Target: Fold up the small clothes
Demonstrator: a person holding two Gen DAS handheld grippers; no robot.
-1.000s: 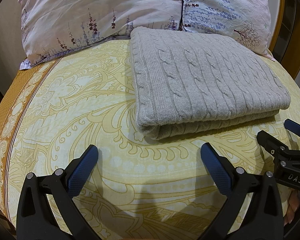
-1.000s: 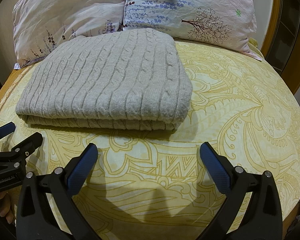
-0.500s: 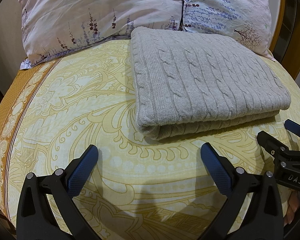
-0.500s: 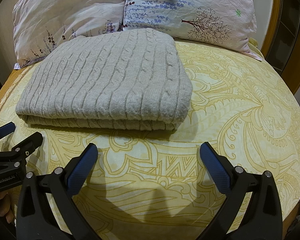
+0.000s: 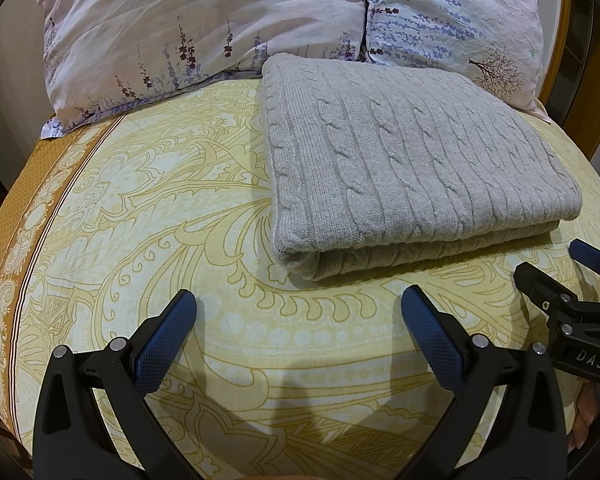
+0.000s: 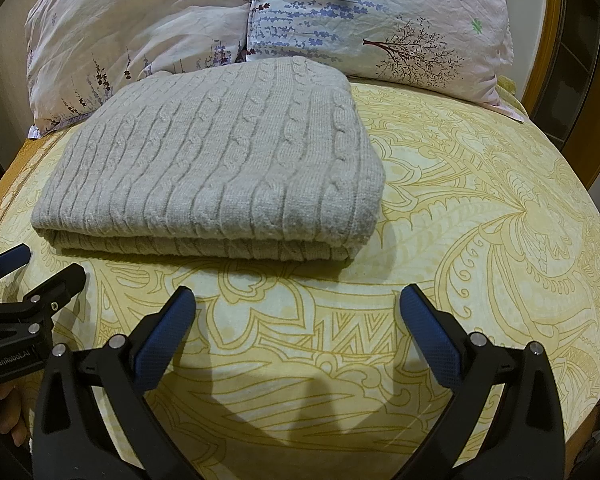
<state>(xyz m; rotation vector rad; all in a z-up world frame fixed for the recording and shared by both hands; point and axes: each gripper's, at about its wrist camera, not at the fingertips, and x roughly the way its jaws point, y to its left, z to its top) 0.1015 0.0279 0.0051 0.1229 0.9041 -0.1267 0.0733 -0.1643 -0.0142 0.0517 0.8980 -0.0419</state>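
Note:
A grey cable-knit sweater (image 5: pixel 412 168) lies folded into a neat rectangle on the yellow patterned bed sheet (image 5: pixel 172 208); it also shows in the right wrist view (image 6: pixel 220 172). My left gripper (image 5: pixel 298 308) is open and empty, hovering over the sheet just in front of the sweater's near left corner. My right gripper (image 6: pixel 296 308) is open and empty, in front of the sweater's near right corner. Each gripper shows at the edge of the other's view: the right one (image 5: pixel 556 276) and the left one (image 6: pixel 36 276).
Two floral pillows (image 5: pixel 204 28) (image 6: pixel 380 20) lie against the head of the bed behind the sweater. A wooden bed frame (image 6: pixel 556 40) runs along the right. The sheet's orange border (image 5: pixel 16 220) marks the left edge.

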